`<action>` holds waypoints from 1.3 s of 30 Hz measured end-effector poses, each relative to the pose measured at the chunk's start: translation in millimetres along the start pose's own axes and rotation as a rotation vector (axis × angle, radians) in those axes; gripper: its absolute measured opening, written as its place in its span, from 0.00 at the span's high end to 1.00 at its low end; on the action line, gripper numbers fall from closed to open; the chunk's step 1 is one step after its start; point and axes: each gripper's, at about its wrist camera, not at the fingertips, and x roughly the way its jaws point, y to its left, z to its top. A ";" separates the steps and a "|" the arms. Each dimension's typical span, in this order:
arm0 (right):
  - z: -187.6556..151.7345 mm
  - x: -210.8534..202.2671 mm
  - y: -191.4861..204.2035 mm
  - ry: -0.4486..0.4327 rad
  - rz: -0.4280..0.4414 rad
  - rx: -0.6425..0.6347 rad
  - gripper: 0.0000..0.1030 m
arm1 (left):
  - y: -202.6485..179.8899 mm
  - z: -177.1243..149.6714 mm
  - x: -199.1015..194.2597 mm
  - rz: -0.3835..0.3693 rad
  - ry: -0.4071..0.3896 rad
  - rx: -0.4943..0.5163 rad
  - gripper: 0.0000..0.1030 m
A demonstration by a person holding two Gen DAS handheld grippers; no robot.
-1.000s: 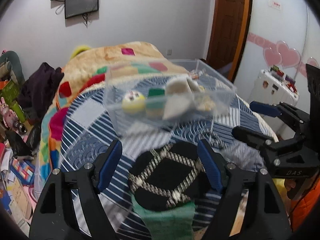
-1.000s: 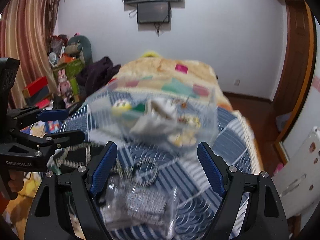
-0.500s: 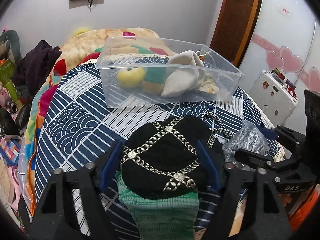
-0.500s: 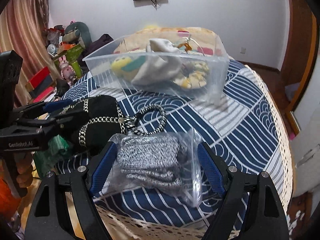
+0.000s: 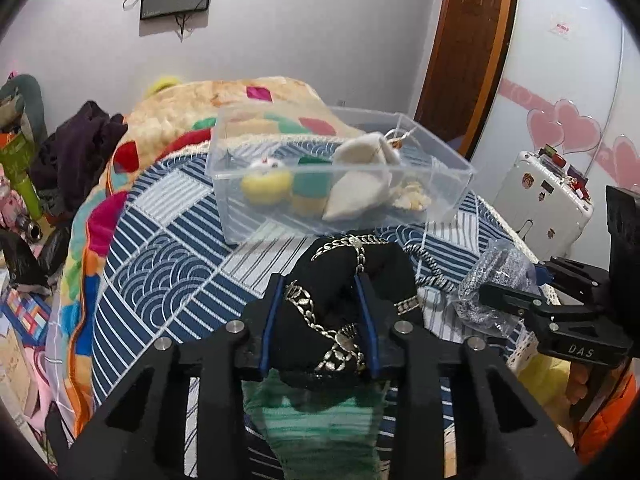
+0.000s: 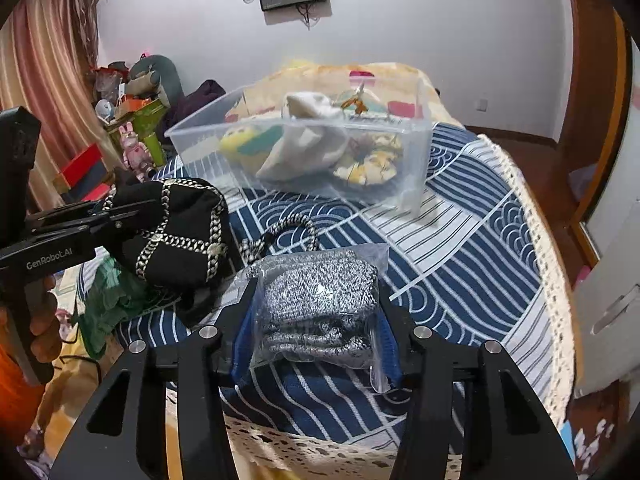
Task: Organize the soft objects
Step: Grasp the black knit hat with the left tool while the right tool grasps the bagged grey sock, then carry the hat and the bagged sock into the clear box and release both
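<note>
My left gripper (image 5: 318,284) is shut on a black soft bag with silver chain trim (image 5: 336,300), lifted a little off the bed; the bag also shows in the right wrist view (image 6: 180,232). My right gripper (image 6: 316,304) is shut on a clear plastic bag of grey knitwear (image 6: 316,308), which also shows in the left wrist view (image 5: 496,276). A clear plastic bin (image 5: 444,156) further back on the bed holds a yellow plush, a green and yellow item and a cream cloth. A green knit piece (image 5: 320,416) lies under the black bag.
The bed has a blue and white patterned cover (image 6: 460,240) with a lace edge. A colourful blanket (image 5: 168,128) lies behind the bin. Clutter and toys stand on the left (image 6: 132,132). A white suitcase (image 5: 540,196) and a brown door (image 5: 468,52) are on the right.
Both grippers were open a second ago and have closed: the left on the black bag, the right on the bagged knitwear. The black bag has risen slightly.
</note>
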 end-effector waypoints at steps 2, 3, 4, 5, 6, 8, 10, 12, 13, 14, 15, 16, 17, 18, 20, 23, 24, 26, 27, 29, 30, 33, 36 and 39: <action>4.7 -4.6 -0.9 -0.018 -0.003 -0.002 0.54 | -0.6 4.2 -5.4 -0.009 -0.014 0.001 0.68; 6.3 -7.4 -1.0 -0.028 -0.007 -0.004 0.54 | -0.6 6.5 -8.2 -0.013 -0.021 0.000 0.69; 8.7 -10.6 -1.3 -0.039 -0.011 -0.006 0.54 | -0.5 8.9 -10.4 -0.015 -0.029 -0.003 0.69; 11.0 -14.3 -1.9 -0.051 -0.014 -0.007 0.54 | -0.2 11.2 -12.4 -0.018 -0.036 -0.007 0.69; 13.5 -18.0 -2.9 -0.065 -0.017 -0.004 0.54 | 0.8 14.2 -14.9 -0.024 -0.043 -0.011 0.69; 20.9 -21.9 -3.0 -0.086 -0.021 0.000 0.54 | 2.7 20.2 -19.0 -0.030 -0.059 -0.020 0.69; 27.9 -25.0 -4.7 -0.109 -0.026 0.004 0.54 | 3.9 25.4 -23.4 -0.028 -0.078 -0.025 0.69; 35.6 -28.5 -7.0 -0.137 -0.032 0.006 0.54 | 6.5 33.9 -28.9 -0.023 -0.105 -0.032 0.69; 39.5 -29.7 -8.0 -0.149 -0.035 0.007 0.54 | 7.2 36.8 -30.3 -0.022 -0.114 -0.035 0.69; 42.6 -30.6 -8.3 -0.160 -0.036 0.008 0.54 | 8.6 41.3 -32.8 -0.021 -0.128 -0.039 0.69; 47.0 -31.1 -9.1 -0.173 -0.037 0.009 0.54 | 9.6 46.4 -35.1 -0.021 -0.142 -0.042 0.69; 49.4 -31.4 -8.3 -0.182 -0.040 0.009 0.54 | 9.4 50.2 -37.0 -0.022 -0.151 -0.043 0.69; 53.7 -31.3 -8.5 -0.194 -0.042 0.009 0.54 | 9.5 55.1 -38.7 -0.018 -0.166 -0.045 0.69; 57.5 -31.5 -8.1 -0.204 -0.042 0.010 0.54 | 9.2 58.6 -40.1 -0.012 -0.177 -0.044 0.69; 64.8 -30.7 -6.2 -0.222 -0.050 0.002 0.54 | 8.8 67.2 -42.0 0.002 -0.201 -0.036 0.69; 73.5 -31.0 -0.3 -0.244 -0.067 -0.032 0.54 | 8.9 79.2 -42.9 0.025 -0.234 -0.026 0.69; 76.3 -30.6 0.4 -0.249 -0.071 -0.039 0.54 | 9.0 83.1 -42.7 0.032 -0.244 -0.026 0.69; 84.3 -29.7 0.6 -0.264 -0.076 -0.048 0.54 | 9.3 91.0 -40.7 0.042 -0.262 -0.026 0.69; 88.5 -28.9 1.1 -0.271 -0.077 -0.051 0.54 | 9.4 94.5 -39.4 0.044 -0.268 -0.025 0.69; 94.4 -26.7 3.0 -0.277 -0.079 -0.062 0.54 | 9.1 100.0 -34.8 0.062 -0.282 -0.019 0.68; 97.6 -24.5 4.0 -0.279 -0.081 -0.069 0.54 | 9.1 103.2 -30.9 0.078 -0.285 -0.015 0.68; 101.2 -17.0 5.1 -0.273 -0.079 -0.080 0.54 | 12.1 108.1 -19.5 0.094 -0.278 -0.016 0.68; 103.6 -8.8 3.8 -0.260 -0.085 -0.084 0.54 | 20.6 111.2 -2.0 0.086 -0.247 -0.036 0.68; 107.3 3.3 -1.0 -0.233 -0.081 -0.072 0.54 | 29.5 112.5 19.4 0.092 -0.192 -0.062 0.68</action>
